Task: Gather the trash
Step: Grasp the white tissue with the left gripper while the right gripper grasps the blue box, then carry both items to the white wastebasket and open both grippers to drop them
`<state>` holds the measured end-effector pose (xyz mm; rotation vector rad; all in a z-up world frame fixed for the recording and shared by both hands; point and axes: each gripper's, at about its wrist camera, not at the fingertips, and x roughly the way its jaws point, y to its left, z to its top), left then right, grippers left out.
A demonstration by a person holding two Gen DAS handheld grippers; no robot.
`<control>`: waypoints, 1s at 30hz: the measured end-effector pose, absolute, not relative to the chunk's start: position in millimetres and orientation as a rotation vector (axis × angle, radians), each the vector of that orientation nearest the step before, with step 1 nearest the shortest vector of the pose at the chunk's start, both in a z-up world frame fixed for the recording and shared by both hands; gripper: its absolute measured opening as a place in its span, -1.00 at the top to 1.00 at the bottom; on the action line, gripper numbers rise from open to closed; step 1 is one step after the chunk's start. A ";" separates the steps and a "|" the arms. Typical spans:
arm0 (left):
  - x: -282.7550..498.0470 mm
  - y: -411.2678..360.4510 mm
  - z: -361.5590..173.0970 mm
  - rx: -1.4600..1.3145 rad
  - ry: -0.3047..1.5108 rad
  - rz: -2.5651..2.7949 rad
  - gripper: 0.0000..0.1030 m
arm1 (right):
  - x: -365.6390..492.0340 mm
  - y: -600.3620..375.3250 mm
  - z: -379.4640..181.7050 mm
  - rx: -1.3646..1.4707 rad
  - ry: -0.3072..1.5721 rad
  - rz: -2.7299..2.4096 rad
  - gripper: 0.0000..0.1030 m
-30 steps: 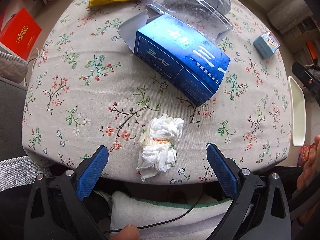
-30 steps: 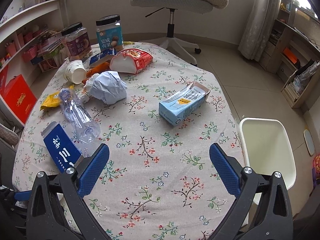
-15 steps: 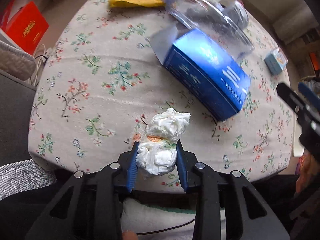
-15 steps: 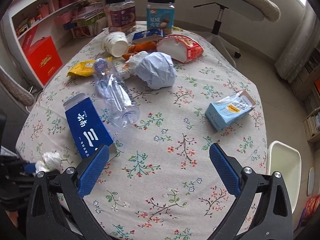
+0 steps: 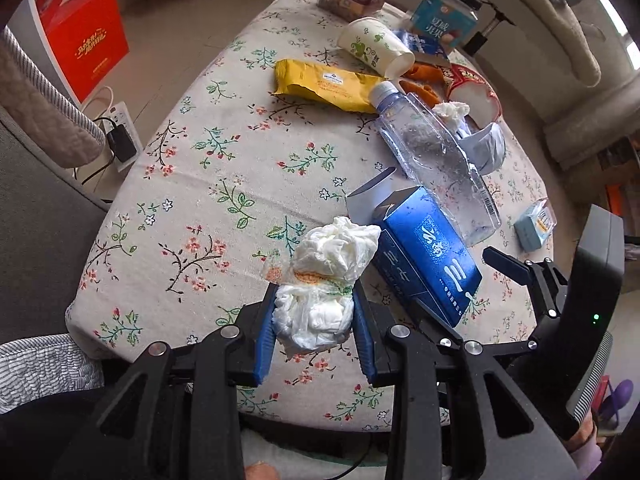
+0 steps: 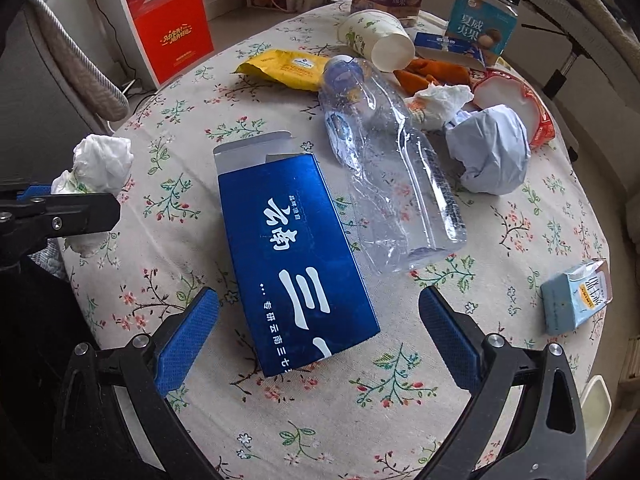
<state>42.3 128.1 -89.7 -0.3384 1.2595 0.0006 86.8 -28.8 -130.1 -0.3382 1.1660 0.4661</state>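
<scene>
My left gripper (image 5: 314, 316) is shut on a crumpled white tissue (image 5: 324, 280) and holds it above the near edge of the floral table (image 5: 192, 184); the tissue also shows in the right wrist view (image 6: 100, 162). My right gripper (image 6: 316, 324) is open, its jaws on either side of the near end of a flat blue box (image 6: 296, 256), slightly above it. The blue box also shows in the left wrist view (image 5: 424, 256). A crushed clear bottle (image 6: 392, 168) lies just beyond the box.
Further back lie a yellow wrapper (image 6: 288, 69), a paper cup (image 6: 376, 38), a crumpled grey paper ball (image 6: 492, 152), another tissue (image 6: 436, 102), a red-white bowl (image 6: 516, 104), two jars (image 6: 480, 20) and a small light-blue carton (image 6: 576, 296). A red box (image 6: 172, 44) stands on the floor.
My left gripper closed on the tissue and lifted it off the table. My right gripper moved left and down to the blue box, still open.
</scene>
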 end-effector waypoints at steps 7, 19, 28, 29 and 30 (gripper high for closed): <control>42.8 141.3 -88.5 -0.385 1.241 0.008 0.34 | 85.3 -37.9 -129.7 -0.213 1.198 0.515 -0.11; 38.9 140.7 -56.1 -0.368 1.071 0.032 0.34 | 56.8 -79.4 -60.5 -0.052 0.988 0.509 -0.03; 39.7 105.0 -35.6 -0.298 0.956 -0.035 0.34 | 50.3 -157.0 -11.4 0.072 0.758 0.289 -0.03; 40.2 99.6 -33.8 -0.288 0.944 -0.044 0.34 | 48.9 -167.2 -8.4 0.082 0.735 0.260 -0.03; 40.1 93.6 -32.0 -0.278 0.932 -0.053 0.35 | 46.9 -177.3 -4.3 0.093 0.711 0.226 -0.03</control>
